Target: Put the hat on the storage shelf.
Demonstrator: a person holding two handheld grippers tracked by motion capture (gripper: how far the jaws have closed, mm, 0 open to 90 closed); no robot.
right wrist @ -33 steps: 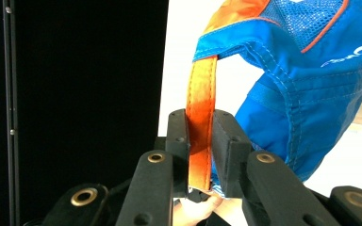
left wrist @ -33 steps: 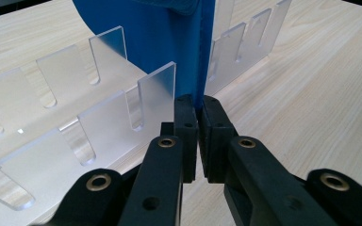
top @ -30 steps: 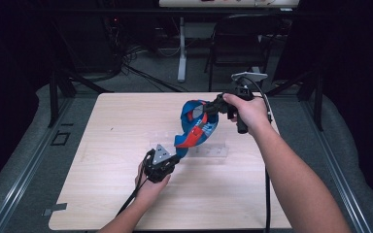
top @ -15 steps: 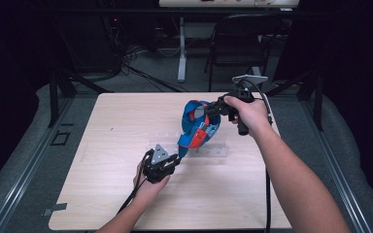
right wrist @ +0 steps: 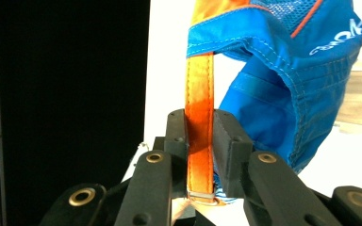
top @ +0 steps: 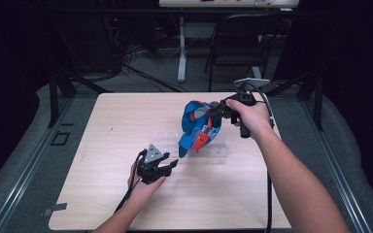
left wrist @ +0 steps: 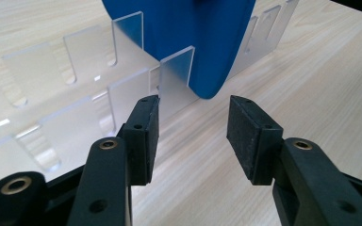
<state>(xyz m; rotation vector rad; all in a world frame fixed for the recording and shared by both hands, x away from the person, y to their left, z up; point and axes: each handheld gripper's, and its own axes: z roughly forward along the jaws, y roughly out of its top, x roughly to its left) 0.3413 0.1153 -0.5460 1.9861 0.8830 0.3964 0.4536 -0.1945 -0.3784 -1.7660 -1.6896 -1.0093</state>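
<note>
Bare wooden table (top: 102, 145), right gripper (right wrist: 199, 127) clamping cap's orange strap (right wrist: 199, 84), left gripper (left wrist: 193, 125) just opened, empty

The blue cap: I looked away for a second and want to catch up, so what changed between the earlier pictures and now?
The left gripper has just been opening its jaws and has let go of the blue cap's brim; nothing is between them now. The cap has sunk a little toward the clear slotted rack. Unchanged: the right gripper stays shut on the cap's orange strap, and the rack lies on the table.
</note>
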